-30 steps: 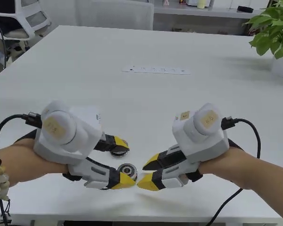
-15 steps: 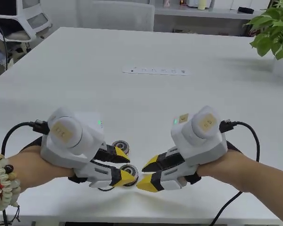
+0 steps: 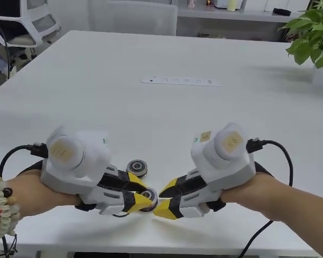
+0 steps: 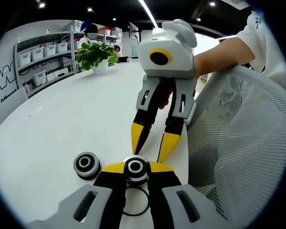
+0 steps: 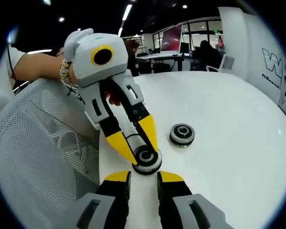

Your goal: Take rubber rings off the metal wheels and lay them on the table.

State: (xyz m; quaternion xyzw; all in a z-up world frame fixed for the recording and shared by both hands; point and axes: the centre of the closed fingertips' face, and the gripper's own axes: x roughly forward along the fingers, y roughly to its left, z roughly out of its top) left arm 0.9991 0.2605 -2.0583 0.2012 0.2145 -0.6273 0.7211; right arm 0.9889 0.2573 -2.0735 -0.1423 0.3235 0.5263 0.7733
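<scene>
Left gripper: the left gripper (image 3: 144, 199) has its yellow tips pinched on the gripped wheel (image 4: 135, 169) and holds it low, right at the near edge of the table (image 3: 204, 118).
Right gripper: the right gripper (image 3: 162, 200) faces it tip to tip with its jaws spread. It holds nothing and sits just beside the wheel at about 3 o'clock in the head view.
Loose ring: in the left gripper view a thin black loose ring (image 4: 133, 207) lies flat on the table under the left jaws, at 6 o'clock from the gripped wheel. It looks like one ring is already off and laid down.
Second wheel: the second wheel (image 3: 137, 167) rests free on the table at about 11 o'clock from the gripped one. It is near but not touching, and its dark outer band suggests the rubber is on it.
Gripped wheel's ring: I cannot tell for sure whether it wears one. The rim looks dark.
Progress: early to midway, I'd say, with one ring down. Left to do is stripping the held wheel, if it is banded, then the free one.
</scene>
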